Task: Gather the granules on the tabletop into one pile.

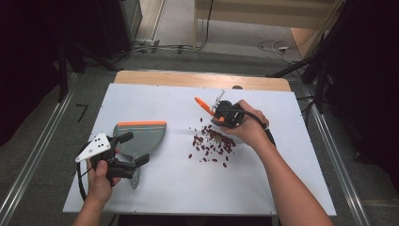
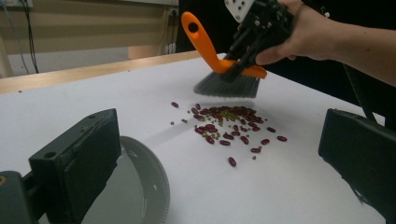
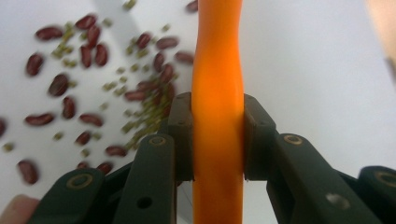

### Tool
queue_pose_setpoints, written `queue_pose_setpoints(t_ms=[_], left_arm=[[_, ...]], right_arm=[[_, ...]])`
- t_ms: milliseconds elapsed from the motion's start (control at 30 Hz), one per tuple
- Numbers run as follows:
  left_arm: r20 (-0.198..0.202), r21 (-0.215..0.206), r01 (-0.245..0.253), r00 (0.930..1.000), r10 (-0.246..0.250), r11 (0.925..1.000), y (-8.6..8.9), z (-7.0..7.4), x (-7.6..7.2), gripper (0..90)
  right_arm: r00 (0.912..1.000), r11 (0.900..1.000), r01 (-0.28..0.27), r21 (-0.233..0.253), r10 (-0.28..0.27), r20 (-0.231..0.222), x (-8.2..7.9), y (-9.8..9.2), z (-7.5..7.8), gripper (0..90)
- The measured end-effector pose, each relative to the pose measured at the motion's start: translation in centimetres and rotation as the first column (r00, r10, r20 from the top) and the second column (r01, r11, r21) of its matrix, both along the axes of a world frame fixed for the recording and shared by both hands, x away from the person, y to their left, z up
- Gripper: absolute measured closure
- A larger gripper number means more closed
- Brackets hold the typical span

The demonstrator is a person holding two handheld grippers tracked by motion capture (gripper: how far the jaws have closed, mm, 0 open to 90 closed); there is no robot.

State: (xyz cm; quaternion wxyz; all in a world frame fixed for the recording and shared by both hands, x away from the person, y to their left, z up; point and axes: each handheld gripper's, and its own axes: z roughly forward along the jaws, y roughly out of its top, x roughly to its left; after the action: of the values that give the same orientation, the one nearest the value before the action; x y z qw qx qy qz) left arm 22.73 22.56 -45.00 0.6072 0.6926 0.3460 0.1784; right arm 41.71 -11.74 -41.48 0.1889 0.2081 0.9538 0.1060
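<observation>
A person stands at the bench [image 1: 141, 188], its top covered by a white sheet, with a hand-held gripper in each hand. The right hand-held gripper [image 1: 217, 113] is clamped on the orange handle of a small brush [image 2: 219, 70]: in the right gripper view the two black jaws press against either side of the handle [image 3: 218, 135], which runs straight up between them. From the left gripper view the brush hangs with its grey bristles [image 2: 227, 87] pointing down, just above the far edge of the bean pile and, as far as I can see, not quite touching the sheet. The handle slants up and away from the person's right hand [image 1: 249, 127].

The beans [image 1: 214, 143] lie scattered in a loose heap near the middle of the bench, just in front of the right hand. They are dark red kidney beans mixed with smaller green ones [image 2: 229, 113], most of them bunched together, and a few red strays [image 2: 232, 161] lie apart on the near side.

The left hand-held gripper [image 1: 127, 153] rests low over the near left part of the bench, its jaws standing apart. Between and below them lies a grey dustpan [image 1: 141, 136] with an orange strip [image 1: 141, 123] along its far lip. The pan's handle end sits under the gripper, and its rounded rim [image 2: 156, 177] shows beside the left jaw in the left gripper view. I cannot tell whether either jaw touches the pan. The dustpan lies well apart from the beans, to their left.
</observation>
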Motion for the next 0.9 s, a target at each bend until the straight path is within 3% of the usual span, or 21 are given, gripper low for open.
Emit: queue_pose_setpoints(t_ms=[33, 133, 333, 433, 533, 600, 667, 900], left_arm=[[0.0, -0.002, 0.001, 1.0, -0.001, 1.0, 0.0, 0.0, 0.0, 0.0], [0.001, 0.006, 0.005, 1.0, -0.005, 1.0, -0.1, 0.0, 0.0, 0.0], [-0.008, 0.018, -0.006, 0.9999, 0.006, 0.9998, -0.1, -0.1, 0.0, 0.0], [-0.019, 0.034, -0.026, 0.9995, 0.027, 0.9991, -0.1, -0.2, 0.0, 0.0], [-0.022, 0.032, -0.033, 0.9992, 0.034, 0.9989, 0.0, -0.2, 0.0, 0.0], [-0.021, 0.028, -0.037, 0.9991, 0.037, 0.9989, 0.0, -0.2, 0.0, 0.0], [-0.02, 0.024, -0.04, 0.999, 0.04, 0.9989, 0.0, -0.1, 0.0, 0.0], [-0.019, 0.034, -0.037, 0.9991, 0.037, 0.9987, -0.3, 0.0, -0.1, 0.0]], right_arm=[[0.9993, 1.0, -0.005, -0.002, 0.005, 0.037, 0.7, 0.5, 0.4, 69.0], [0.9969, 1.0, -0.023, -0.013, 0.023, 0.075, 1.5, 1.2, 0.5, 69.0], [0.9949, 0.998, -0.058, -0.039, 0.061, 0.08, 3.7, 3.7, -0.3, 69.0], [0.9932, 0.993, -0.081, -0.083, 0.087, 0.077, 4.4, 4.9, -1.9, 69.0], [0.9942, 0.994, -0.087, -0.068, 0.091, 0.058, 4.3, 5.3, -2.1, 69.0], [0.9926, 0.988, -0.116, -0.099, 0.119, 0.026, 3.5, 6.0, -2.5, 68.7], [0.9908, 0.985, -0.127, -0.113, 0.132, 0.031, 3.2, 6.1, -2.7, 68.6], [0.9875, 0.984, -0.158, -0.079, 0.157, -0.012, 1.5, 5.7, -2.9, 68.1]])
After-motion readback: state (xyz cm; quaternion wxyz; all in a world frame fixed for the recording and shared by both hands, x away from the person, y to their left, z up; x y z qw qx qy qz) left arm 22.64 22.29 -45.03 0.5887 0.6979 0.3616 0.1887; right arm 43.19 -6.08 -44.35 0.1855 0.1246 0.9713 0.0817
